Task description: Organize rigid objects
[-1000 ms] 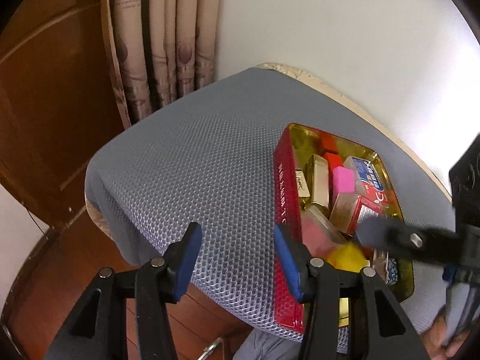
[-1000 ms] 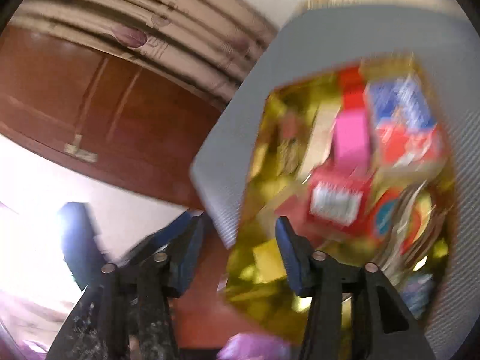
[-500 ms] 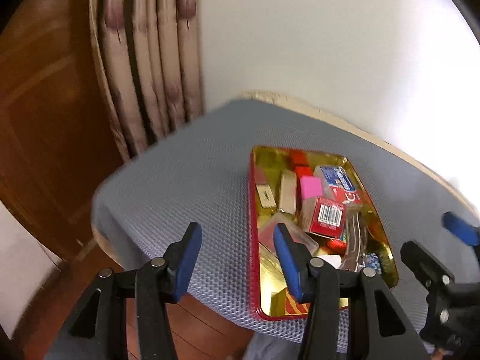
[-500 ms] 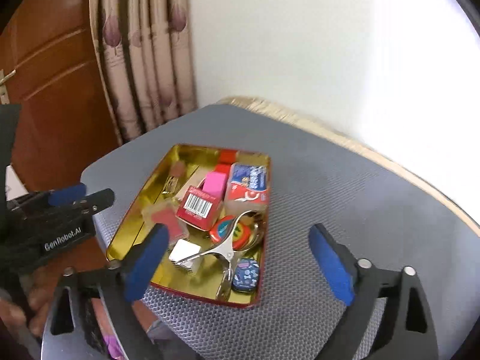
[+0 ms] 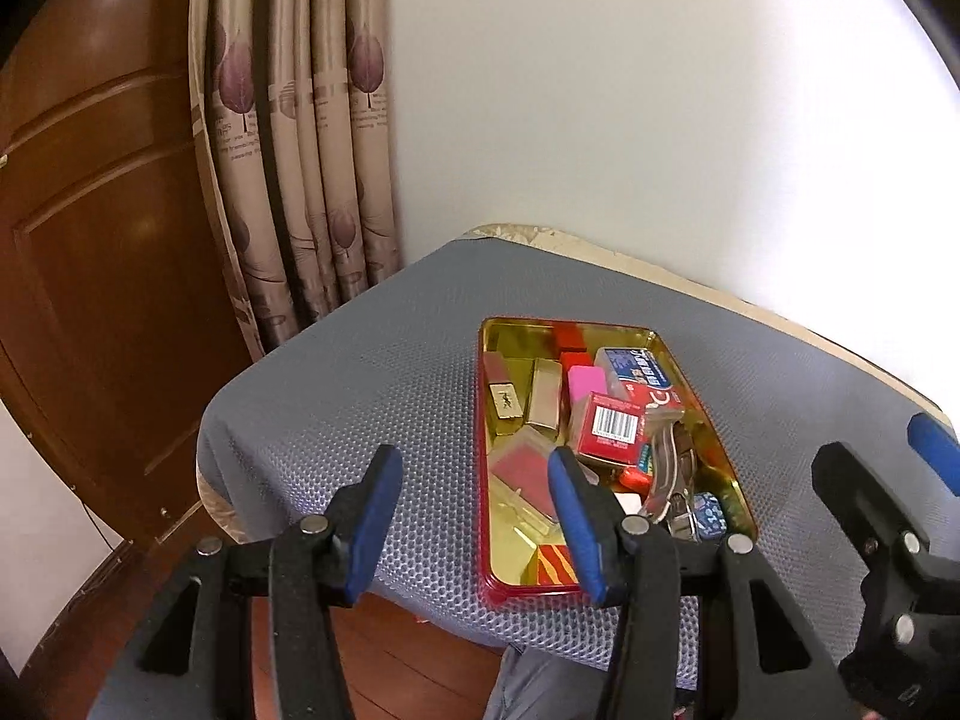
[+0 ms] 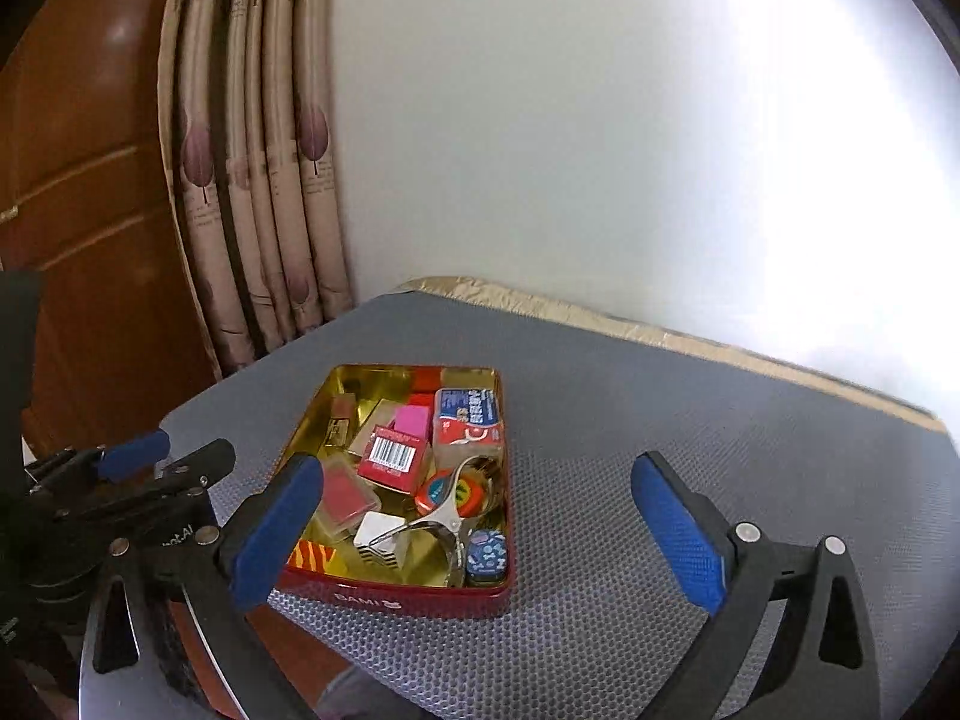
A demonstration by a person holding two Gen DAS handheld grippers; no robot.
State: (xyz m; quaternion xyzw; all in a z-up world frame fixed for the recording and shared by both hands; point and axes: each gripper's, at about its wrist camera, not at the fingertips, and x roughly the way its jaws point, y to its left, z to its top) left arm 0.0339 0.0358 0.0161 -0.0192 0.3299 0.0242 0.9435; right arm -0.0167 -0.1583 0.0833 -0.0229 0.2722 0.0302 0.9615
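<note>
Tin [image 6: 420, 597] of small objects on grey tabletop [image 6: 660, 450], ahead of both fingers | left gripper [image 5: 474, 516] fingers spread, empty | right gripper [image 6: 480, 528] fingers spread wide, empty, tin between them

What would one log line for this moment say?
left gripper: open, empty | right gripper: open, empty | tin: full of small items, on grey mat | stage: hovering before pick

Glossy gold metal tin [image 6: 312, 414]; matt grey mesh cloth [image 6: 630, 420]; polished wood door [image 5: 90, 240].
</note>
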